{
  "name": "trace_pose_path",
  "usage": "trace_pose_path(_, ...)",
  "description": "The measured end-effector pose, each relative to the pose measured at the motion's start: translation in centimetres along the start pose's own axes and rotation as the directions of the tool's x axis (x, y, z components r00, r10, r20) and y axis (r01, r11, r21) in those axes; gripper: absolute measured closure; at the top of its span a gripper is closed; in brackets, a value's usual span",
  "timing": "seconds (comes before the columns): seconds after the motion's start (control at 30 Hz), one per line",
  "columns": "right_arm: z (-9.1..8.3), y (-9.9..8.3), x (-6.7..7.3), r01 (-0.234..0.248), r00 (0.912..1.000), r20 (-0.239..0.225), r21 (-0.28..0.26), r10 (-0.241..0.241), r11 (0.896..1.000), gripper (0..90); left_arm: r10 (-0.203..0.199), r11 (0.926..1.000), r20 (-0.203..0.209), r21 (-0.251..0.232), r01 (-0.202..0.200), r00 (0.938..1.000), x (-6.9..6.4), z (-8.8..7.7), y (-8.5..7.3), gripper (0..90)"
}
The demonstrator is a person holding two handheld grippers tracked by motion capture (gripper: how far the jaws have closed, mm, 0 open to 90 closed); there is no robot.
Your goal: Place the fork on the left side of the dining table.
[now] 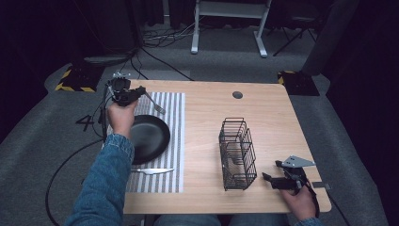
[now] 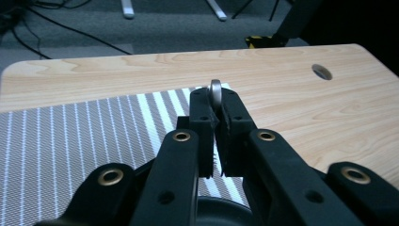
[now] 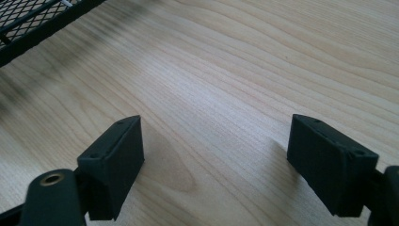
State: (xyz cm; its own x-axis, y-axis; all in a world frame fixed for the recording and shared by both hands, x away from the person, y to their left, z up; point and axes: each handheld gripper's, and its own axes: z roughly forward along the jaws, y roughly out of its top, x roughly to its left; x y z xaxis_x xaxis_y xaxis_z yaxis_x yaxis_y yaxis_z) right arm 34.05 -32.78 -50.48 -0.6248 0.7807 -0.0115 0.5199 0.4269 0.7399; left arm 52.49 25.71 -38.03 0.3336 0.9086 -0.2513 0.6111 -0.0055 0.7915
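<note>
1. Nearest, right gripper (image 1: 274,175) rests on the desk (image 1: 263,122) at its near right corner, jaws wide apart over bare wood, nothing between them. Best left parked.
2. Wire basket (image 1: 237,154) stands just left of it, touching nothing.
3. Knife (image 1: 151,171) lies on the striped placemat (image 1: 174,141), near side of the black plate (image 1: 149,138).
4. Farthest, left gripper (image 1: 134,95) has its jaws clamped on the fork (image 1: 154,103) handle end (image 2: 216,90), fork held above the mat's far edge.
5. Judgement: lower the fork level beside the plate, let it touch the mat before opening.
</note>
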Motion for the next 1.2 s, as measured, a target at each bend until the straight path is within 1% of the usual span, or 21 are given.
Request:
trace_pose_path(0.03,0.0,0.0,0.0,0.001,1.0,-0.001,0.0,-0.001,1.0,19.0,0.0,1.0,0.0,0.0,0.0,1.0,0.0,0.0,0.0,84.4)
trace_pose_path(0.07,0.0,0.0,0.0,0.001,1.0,-0.001,0.001,-0.001,1.0,19.0,0.0,1.0,-0.016,0.004,0.0,0.9999,0.1,0.1,0.0,82.4)
trace_pose_path(0.13,0.0,0.0,0.0,0.0,1.0,0.0,0.0,0.0,1.0,19.0,-0.017,0.9998,-0.015,0.006,0.017,0.9997,0.5,0.1,-0.1,79.2)
trace_pose_path(0.33,0.0,0.0,0.0,0.0,1.0,0.0,0.0,0.0,1.0,19.0,-0.038,0.9992,-0.029,0.008,0.038,0.9989,1.4,0.4,-0.2,72.6)
trace_pose_path(0.37,0.0,0.0,0.0,0.0,1.0,0.0,0.001,0.0,1.0,19.0,-0.047,0.9988,-0.033,0.013,0.048,0.9983,1.9,0.6,-0.3,71.3)
trace_pose_path(0.4,0.0,0.0,0.0,0.0,1.0,0.0,0.001,0.0,1.0,19.0,-0.047,0.9988,-0.033,0.013,0.048,0.9983,1.9,0.6,-0.3,70.4)
trace_pose_path(0.43,0.0,0.0,0.0,-0.001,1.0,0.001,0.001,0.001,1.0,19.0,-0.055,0.9983,-0.044,0.016,0.055,0.9975,2.4,0.8,-0.4,69.5)
trace_pose_path(0.47,0.0,0.0,0.0,-0.001,1.0,0.001,0.001,0.001,1.0,19.0,-0.055,0.9983,-0.044,0.016,0.055,0.9975,2.4,0.8,-0.4,69.3)
trace_pose_path(0.5,0.0,0.0,0.0,-0.002,1.0,0.001,0.001,0.002,1.0,19.0,-0.055,0.9981,-0.053,0.023,0.057,0.9971,2.9,1.0,-0.4,69.4)
trace_pose_path(0.57,0.0,0.0,0.0,-0.002,1.0,0.002,0.001,0.002,1.0,19.0,-0.058,0.9979,-0.053,0.027,0.06,0.9969,3.1,1.0,-0.4,70.1)
trace_pose_path(0.63,0.0,0.0,0.0,-0.003,1.0,0.003,0.001,0.003,1.0,19.0,-0.073,0.9969,-0.048,0.027,0.074,0.9962,3.7,1.1,-0.5,69.8)
trace_pose_path(0.83,0.1,0.1,0.0,-0.005,1.0,0.005,0.0,0.005,1.0,19.1,-0.087,0.9949,-0.055,0.048,0.089,0.9947,5.0,1.4,-0.9,64.4)
trace_pose_path(0.87,0.1,0.1,0.0,-0.005,1.0,0.006,0.001,0.005,1.0,19.1,-0.087,0.9949,-0.055,0.048,0.089,0.9947,5.0,1.4,-0.9,64.1)
trace_pose_path(0.93,0.1,0.1,0.0,-0.006,1.0,0.007,0.001,0.006,1.0,19.1,-0.102,0.9928,-0.06,0.057,0.106,0.993,5.6,1.5,-1.2,63.2)
trace_pose_path(0.97,0.1,0.1,0.0,-0.007,1.0,0.007,0.001,0.007,1.0,19.1,-0.102,0.9928,-0.06,0.057,0.106,0.993,5.6,1.5,-1.2,62.9)
trace_pose_path(1.0,0.1,0.1,0.0,-0.007,1.0,0.007,0.001,0.007,1.0,19.1,-0.11,0.9909,-0.071,0.071,0.115,0.9914,6.0,1.6,-1.5,62.7)
trace_pose_path(1.03,0.1,0.1,0.0,-0.007,1.0,0.007,0.001,0.007,1.0,19.1,-0.11,0.9909,-0.071,0.071,0.115,0.9914,6.0,1.6,-1.5,62.9)
trace_pose_path(1.07,0.1,0.1,0.0,-0.007,0.9999,0.007,0.001,0.007,1.0,19.1,-0.115,0.99,-0.075,0.074,0.121,0.9905,6.2,1.7,-1.6,62.9)
trace_pose_path(1.1,0.1,0.1,0.0,-0.007,0.9999,0.008,0.001,0.007,1.0,19.1,-0.122,0.9886,-0.077,0.079,0.128,0.9896,6.7,1.7,-1.8,65.4)
trace_pose_path(1.13,0.1,0.1,0.0,-0.007,0.9999,0.008,0.001,0.007,1.0,19.1,-0.122,0.9886,-0.077,0.079,0.128,0.9896,6.7,1.7,-1.8,65.8)
trace_pose_path(1.2,0.1,0.1,0.0,-0.007,0.9999,0.008,0.001,0.007,1.0,19.1,-0.132,0.9865,-0.077,0.087,0.138,0.9883,7.2,2.0,-2.1,66.8)
